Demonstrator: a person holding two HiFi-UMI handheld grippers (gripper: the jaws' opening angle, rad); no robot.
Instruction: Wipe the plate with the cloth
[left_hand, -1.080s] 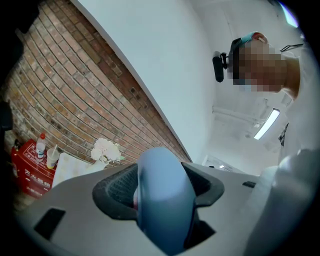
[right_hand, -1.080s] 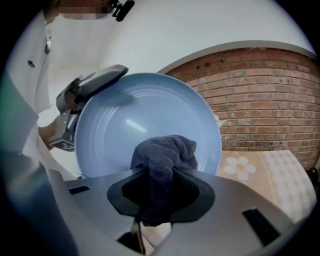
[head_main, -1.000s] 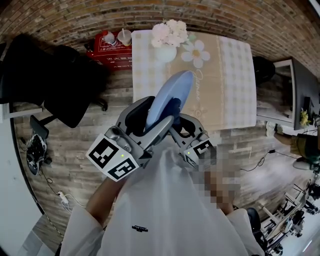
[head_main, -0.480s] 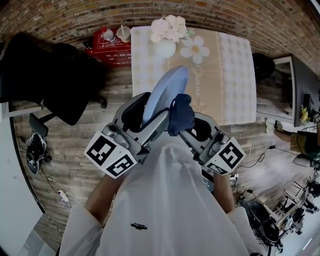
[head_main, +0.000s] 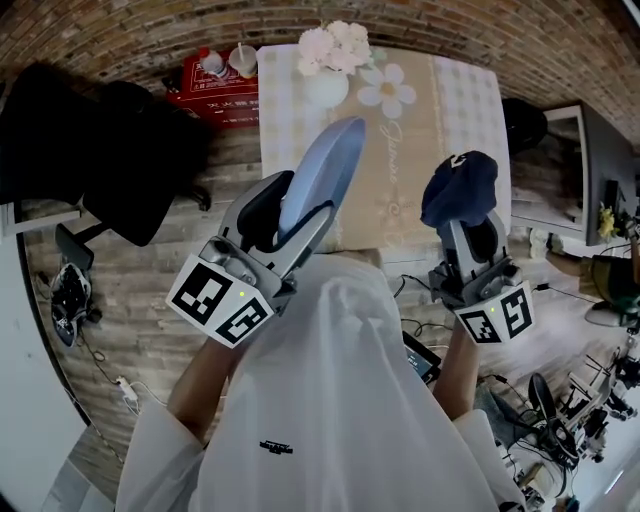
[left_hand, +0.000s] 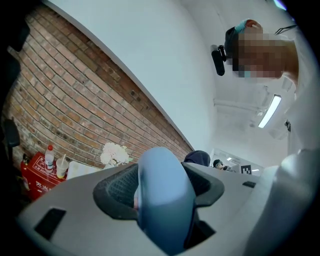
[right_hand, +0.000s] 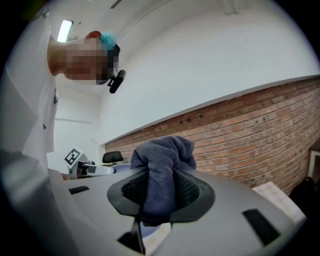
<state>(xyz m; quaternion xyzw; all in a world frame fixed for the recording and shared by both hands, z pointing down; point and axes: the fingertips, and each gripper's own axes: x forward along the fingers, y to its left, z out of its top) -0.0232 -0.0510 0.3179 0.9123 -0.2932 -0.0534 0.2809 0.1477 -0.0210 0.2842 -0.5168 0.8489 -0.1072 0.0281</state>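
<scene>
Left gripper (head_main: 298, 215): jaws clamped on the lower rim of the pale blue plate (head_main: 322, 168), held on edge and tilted over the near side of the table (head_main: 470, 120). Right gripper (head_main: 466, 226): jaws closed on a bunched dark blue cloth (head_main: 460, 187), well apart from the plate. Farther off, a vase of flowers (head_main: 330, 55) stands at the table's far edge.

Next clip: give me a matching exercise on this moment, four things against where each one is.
1 plate
2 cloth
3 flowers
4 red box

A at the far edge of the table
B between the right gripper jaws
C beside the table, off its top
D between the left gripper jaws

Pairs: 1-D, 2-B, 3-A, 4-C
</scene>
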